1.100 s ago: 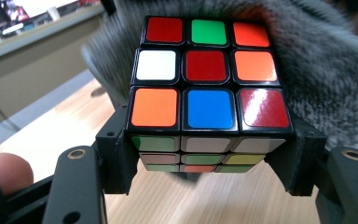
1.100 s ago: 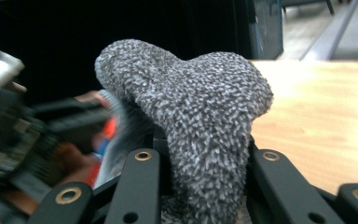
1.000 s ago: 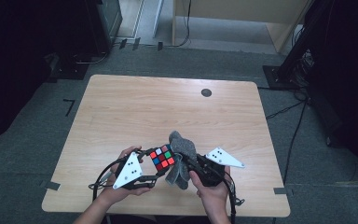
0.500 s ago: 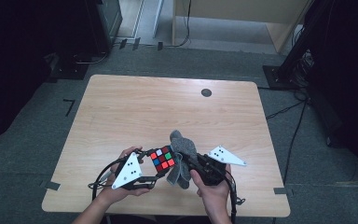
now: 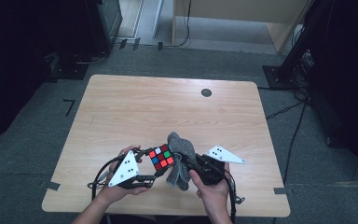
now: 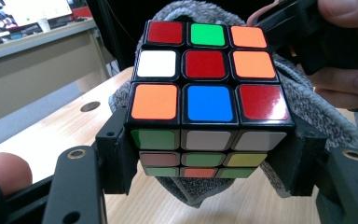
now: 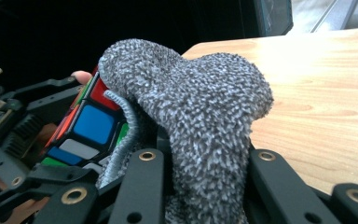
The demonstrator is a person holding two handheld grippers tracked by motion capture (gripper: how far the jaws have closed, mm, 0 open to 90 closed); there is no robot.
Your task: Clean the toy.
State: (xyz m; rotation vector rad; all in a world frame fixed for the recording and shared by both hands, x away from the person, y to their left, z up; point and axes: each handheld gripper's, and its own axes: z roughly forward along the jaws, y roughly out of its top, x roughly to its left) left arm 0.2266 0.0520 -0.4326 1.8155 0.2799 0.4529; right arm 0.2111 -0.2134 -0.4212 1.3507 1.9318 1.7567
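Note:
A scrambled colour cube is clamped between the jaws of my left gripper, just above the table's near edge. In the left gripper view the cube shows red, green, orange, white and blue stickers, with the black jaws of that gripper pressing its two sides. My right gripper is shut on a grey fuzzy cloth, which drapes against the cube's right side. From the right gripper view the cloth bulges up between that gripper's jaws and partly covers the cube.
The wooden table has a small dark round hole toward its far right. Both hands are close together at the near edge. Dark floor, cables and equipment stands surround the table.

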